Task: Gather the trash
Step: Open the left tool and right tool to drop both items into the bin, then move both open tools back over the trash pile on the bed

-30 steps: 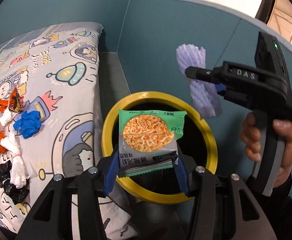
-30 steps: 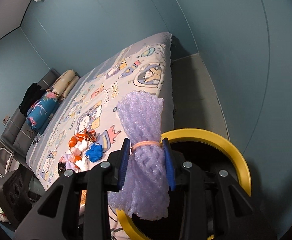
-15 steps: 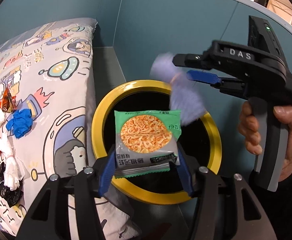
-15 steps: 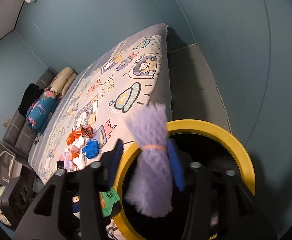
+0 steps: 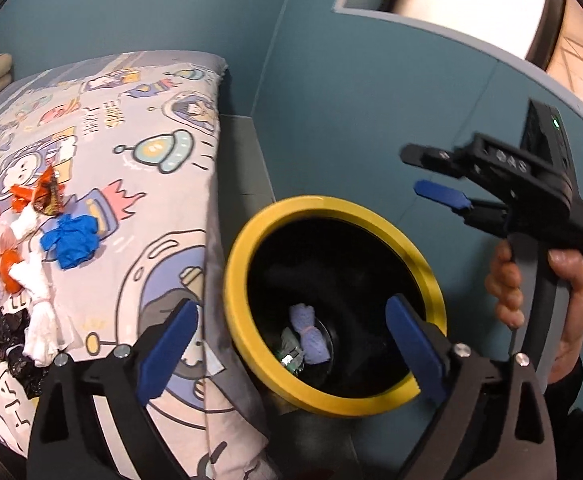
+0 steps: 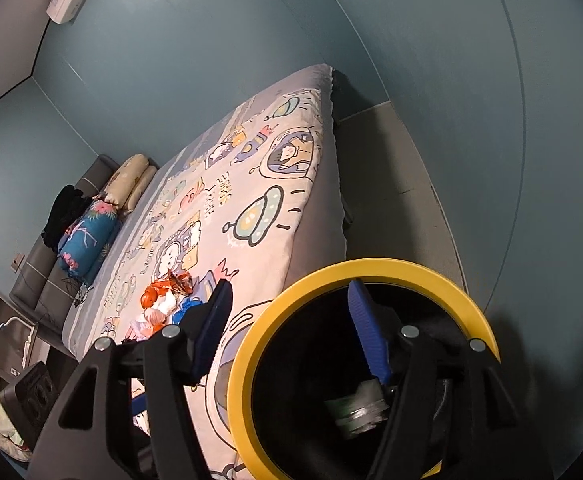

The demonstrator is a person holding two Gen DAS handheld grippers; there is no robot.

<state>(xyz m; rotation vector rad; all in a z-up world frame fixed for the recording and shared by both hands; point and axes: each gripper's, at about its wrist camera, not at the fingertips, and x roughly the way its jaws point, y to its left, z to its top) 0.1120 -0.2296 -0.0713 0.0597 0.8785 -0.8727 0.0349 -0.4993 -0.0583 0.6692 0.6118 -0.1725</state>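
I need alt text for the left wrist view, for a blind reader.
Both hand-held grippers, left and right, are open and empty over a yellow-rimmed bin holding a purple foam net and a green packet. More trash lies on the bed to the left.

Raised letters "DAS" on the black body of the right hand-held gripper (image 5: 431, 182), blurred by motion in the left wrist view. Cartoon lettering printed on the bedsheet (image 5: 103, 120), among the rockets and saucers: "SPACE" legible near the sheet's middle, a neighbouring word too warped to make out. Same lettering repeated upside down along the sheet's near edge, not readable. Printing on the green snack packet (image 5: 291, 350) at the bottom of the yellow-rimmed bin (image 5: 247, 236): too small and dark to read. In the right wrist view, sheet lettering too distorted to make out.
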